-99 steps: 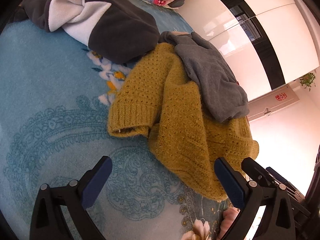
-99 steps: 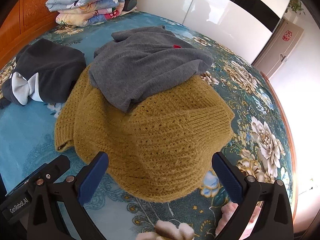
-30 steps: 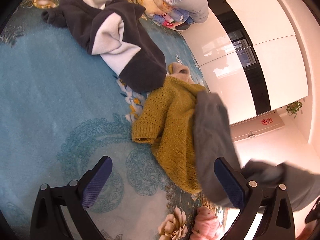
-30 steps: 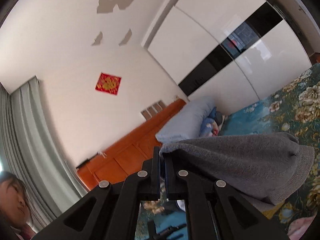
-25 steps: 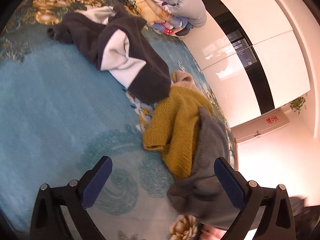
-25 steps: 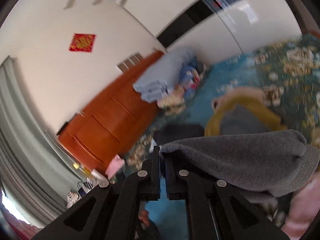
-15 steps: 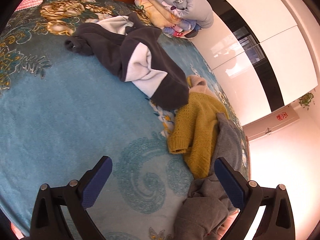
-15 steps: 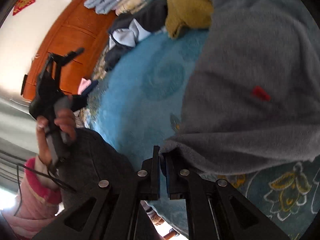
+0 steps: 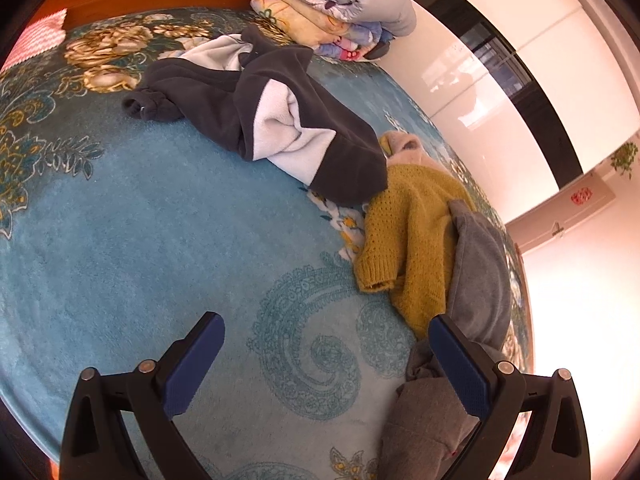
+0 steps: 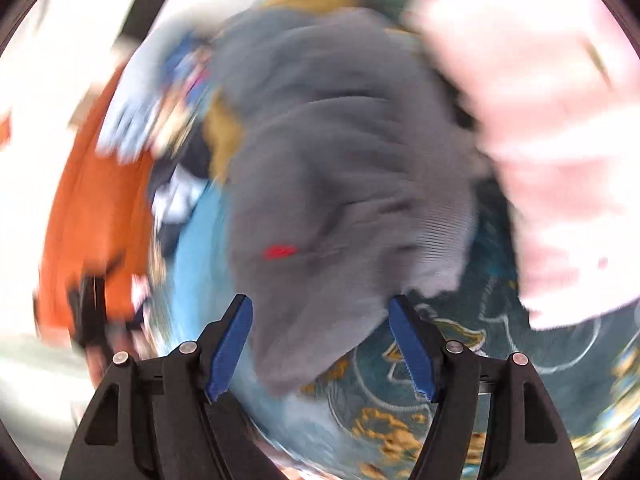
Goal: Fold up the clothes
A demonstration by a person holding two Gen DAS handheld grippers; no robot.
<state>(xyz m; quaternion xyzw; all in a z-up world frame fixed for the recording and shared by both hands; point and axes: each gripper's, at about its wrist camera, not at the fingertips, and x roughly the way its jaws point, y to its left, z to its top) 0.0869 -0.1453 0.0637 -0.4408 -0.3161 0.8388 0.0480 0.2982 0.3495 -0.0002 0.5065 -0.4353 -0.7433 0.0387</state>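
The teal floral bedspread [image 9: 120, 240] carried everything. On it, toward the headboard, lay a dark fleece garment [image 9: 256, 112] with a pale lining, crumpled; beside it a mustard knit sweater [image 9: 408, 236], bunched with one cuff turned out; and over the sweater's near edge trailed the grey sweater [image 9: 480, 272], running down to a heap at the bed's near side. None of the three lay folded.

The grey sweater looked soft, limp and light, a fine knit that would drape and sag from any single hold, so the shoulders or the two hem corners seemed the sensible places to grip. The mustard knit appeared thicker, looser and stretchier.

The left gripper [image 9: 326, 360] hung released, fingers wide apart over bare bedspread, with grey cloth just beside its right finger. The right gripper [image 10: 322, 344] also stood parted, grey fabric [image 10: 340, 184] lying between and beyond its fingers; that view was heavily blurred.

A small red tag [image 10: 279, 251] showed on the grey sweater; no writing was legible.
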